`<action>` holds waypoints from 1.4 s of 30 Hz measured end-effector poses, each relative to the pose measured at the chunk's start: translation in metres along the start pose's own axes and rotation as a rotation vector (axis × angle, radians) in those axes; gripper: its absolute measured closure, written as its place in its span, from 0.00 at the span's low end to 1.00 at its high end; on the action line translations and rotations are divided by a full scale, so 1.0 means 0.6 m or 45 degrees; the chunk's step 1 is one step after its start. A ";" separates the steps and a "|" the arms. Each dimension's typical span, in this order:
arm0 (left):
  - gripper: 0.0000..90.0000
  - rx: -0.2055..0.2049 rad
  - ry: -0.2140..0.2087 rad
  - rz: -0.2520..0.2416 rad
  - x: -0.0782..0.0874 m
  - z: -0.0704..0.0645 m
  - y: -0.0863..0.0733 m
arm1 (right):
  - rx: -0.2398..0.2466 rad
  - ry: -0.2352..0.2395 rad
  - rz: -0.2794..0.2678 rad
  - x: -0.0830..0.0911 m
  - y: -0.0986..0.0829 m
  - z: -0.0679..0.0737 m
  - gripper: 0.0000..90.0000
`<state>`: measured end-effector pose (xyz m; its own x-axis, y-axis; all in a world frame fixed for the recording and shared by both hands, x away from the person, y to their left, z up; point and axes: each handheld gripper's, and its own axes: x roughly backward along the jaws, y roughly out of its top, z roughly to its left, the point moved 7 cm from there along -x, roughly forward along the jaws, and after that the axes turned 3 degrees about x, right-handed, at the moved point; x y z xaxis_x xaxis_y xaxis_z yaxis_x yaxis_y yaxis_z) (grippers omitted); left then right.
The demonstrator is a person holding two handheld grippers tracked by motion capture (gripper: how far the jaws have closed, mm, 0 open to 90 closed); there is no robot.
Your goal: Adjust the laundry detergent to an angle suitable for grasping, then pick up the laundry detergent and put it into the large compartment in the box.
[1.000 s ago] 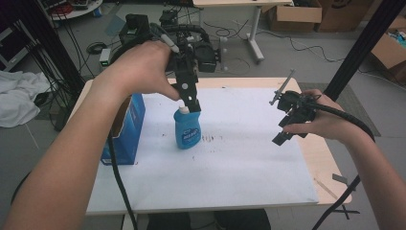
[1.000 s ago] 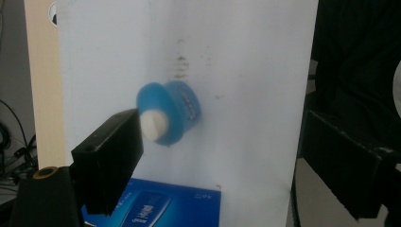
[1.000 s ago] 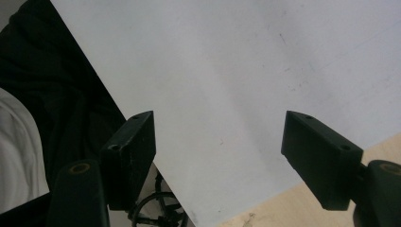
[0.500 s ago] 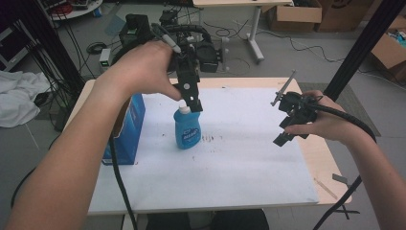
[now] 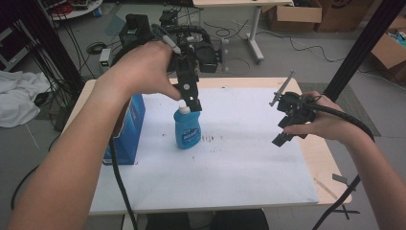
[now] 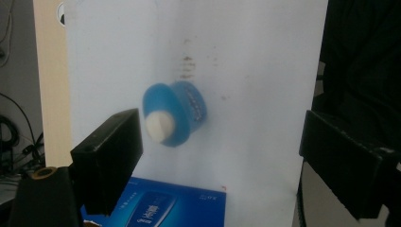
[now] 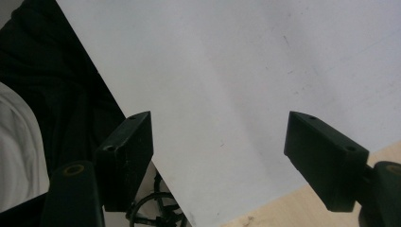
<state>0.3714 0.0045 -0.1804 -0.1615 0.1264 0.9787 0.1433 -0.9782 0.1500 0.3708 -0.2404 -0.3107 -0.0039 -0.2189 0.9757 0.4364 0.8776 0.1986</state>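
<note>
A small blue bottle (image 5: 187,130) with a white cap (image 5: 182,108) stands upright on the white sheet (image 5: 239,158), left of its middle. My left gripper (image 5: 189,102) hangs straight over it, pointing down, with its tips level with the cap. In the left gripper view the jaws are wide apart, so the left gripper (image 6: 227,161) is open. The cap (image 6: 158,126) lies close to the left-hand jaw and the bottle (image 6: 182,111) is seen from above. My right gripper (image 5: 280,130) hovers over the sheet's right part. It is open and empty in its own view (image 7: 226,156).
A blue box (image 5: 128,129) stands at the sheet's left edge, just left of the bottle, and also appears as the blue box (image 6: 156,208) below the left jaws. Faint brown marks (image 5: 208,139) stain the sheet. The wooden table rim (image 5: 330,172) borders the sheet on the right.
</note>
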 end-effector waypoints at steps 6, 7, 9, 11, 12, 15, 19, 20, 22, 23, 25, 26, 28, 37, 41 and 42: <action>0.17 0.004 -0.003 -0.002 -0.003 0.002 0.000 | 0.002 0.000 -0.009 0.001 -0.002 -0.001 0.27; 0.16 0.009 0.002 -0.004 -0.004 0.003 0.000 | 0.007 -0.005 -0.012 0.001 -0.003 -0.002 0.27; 0.16 0.016 0.005 -0.009 -0.004 0.005 0.000 | -0.003 -0.005 -0.012 0.001 -0.003 -0.002 0.27; 0.16 0.019 0.007 -0.004 -0.006 0.006 0.000 | 0.000 -0.002 -0.012 0.000 -0.004 -0.003 0.27; 0.16 0.019 0.007 -0.002 -0.007 0.006 -0.001 | 0.004 -0.004 -0.013 -0.001 -0.004 -0.003 0.27; 0.16 0.023 0.007 -0.002 -0.009 0.007 -0.001 | 0.002 0.001 -0.010 -0.002 -0.004 -0.003 0.27; 0.16 0.028 0.007 -0.003 -0.010 0.009 -0.001 | 0.004 0.001 -0.013 -0.003 -0.004 -0.004 0.27; 0.16 0.029 0.004 -0.002 -0.011 0.009 -0.001 | 0.001 0.003 -0.013 -0.003 -0.005 -0.004 0.27; 0.16 0.029 0.007 0.002 -0.011 0.010 -0.002 | -0.002 0.002 -0.011 -0.004 -0.006 -0.005 0.27; 0.16 0.032 0.008 0.002 -0.012 0.011 -0.002 | -0.002 0.002 -0.011 -0.004 -0.006 -0.005 0.27; 0.16 0.039 0.008 -0.007 -0.012 0.011 -0.003 | -0.001 0.001 -0.014 -0.004 -0.006 -0.006 0.27; 0.16 0.041 0.009 -0.009 -0.012 0.011 -0.003 | 0.000 0.002 -0.015 -0.004 -0.006 -0.006 0.27; 0.16 0.050 0.008 -0.010 -0.013 0.010 -0.006 | 0.001 -0.001 -0.015 -0.004 -0.006 -0.007 0.27; 0.15 0.061 0.016 0.018 -0.015 0.002 -0.010 | 0.015 0.000 -0.011 -0.004 -0.009 0.001 0.26; 0.15 0.062 0.016 0.007 -0.012 0.000 -0.009 | 0.009 -0.004 -0.022 -0.001 -0.012 0.003 0.26; 0.15 0.064 0.018 0.004 -0.012 0.001 -0.009 | 0.009 -0.007 -0.025 -0.001 -0.014 0.004 0.26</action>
<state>0.3725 0.0092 -0.1883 -0.1748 0.1207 0.9772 0.1926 -0.9691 0.1542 0.3651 -0.2465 -0.3125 -0.0173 -0.2337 0.9722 0.4301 0.8760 0.2182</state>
